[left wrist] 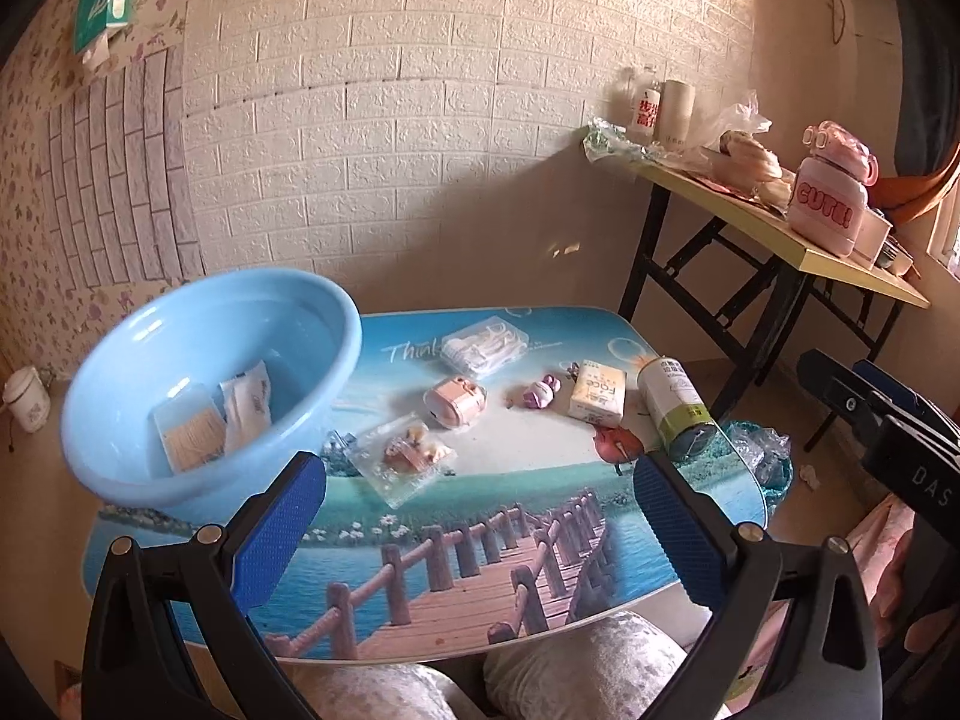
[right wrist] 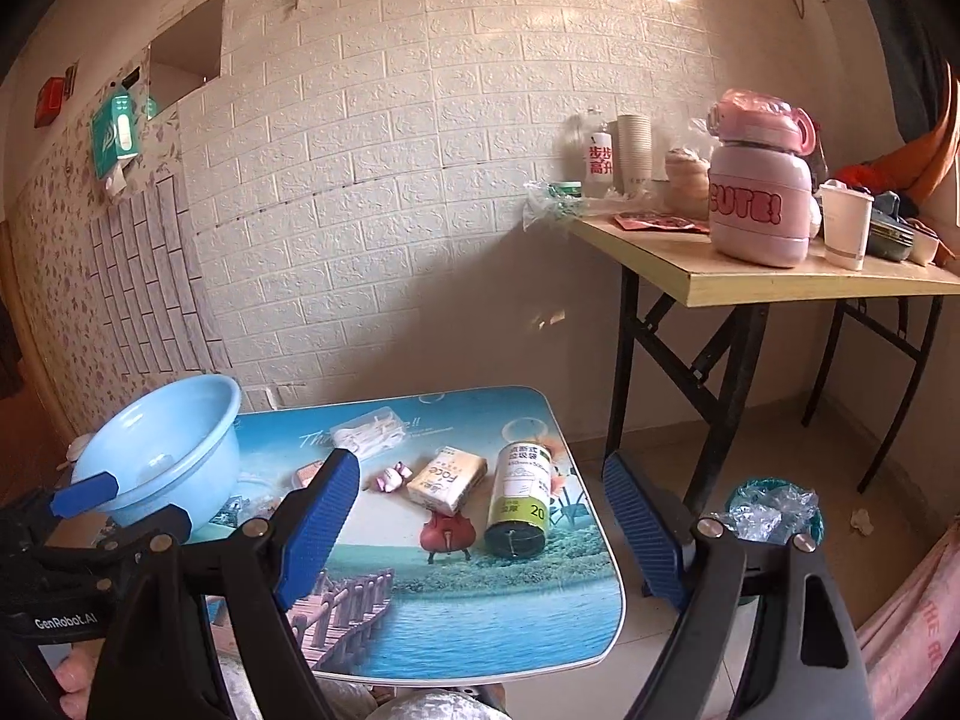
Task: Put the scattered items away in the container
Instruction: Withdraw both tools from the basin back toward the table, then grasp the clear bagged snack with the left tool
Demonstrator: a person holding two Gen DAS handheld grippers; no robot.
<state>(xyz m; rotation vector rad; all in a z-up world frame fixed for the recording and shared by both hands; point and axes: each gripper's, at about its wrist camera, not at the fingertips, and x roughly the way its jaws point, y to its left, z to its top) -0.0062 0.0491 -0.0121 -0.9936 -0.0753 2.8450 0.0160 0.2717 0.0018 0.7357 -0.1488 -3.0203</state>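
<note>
A light blue basin (left wrist: 198, 372) stands at the left of the small picture-print table (left wrist: 480, 540) and holds two flat packets (left wrist: 216, 420). On the table lie a clear snack bag (left wrist: 405, 456), a pink round gadget (left wrist: 454, 401), a clear box of picks (left wrist: 485, 346), a small pink-white trinket (left wrist: 540, 393), a tissue pack (left wrist: 597, 393) and a green-white roll (left wrist: 675, 408). My left gripper (left wrist: 480, 534) is open and empty above the table's near side. My right gripper (right wrist: 480, 528) is open and empty, above the roll (right wrist: 519, 498) and tissue pack (right wrist: 447, 478); the basin (right wrist: 159, 450) is at its left.
A folding table (right wrist: 768, 276) with a pink "CUTE!" jug (right wrist: 759, 204), cups and bags stands at the right. A bin with plastic (right wrist: 774, 510) sits on the floor by the table's right edge. A brick-pattern wall is behind.
</note>
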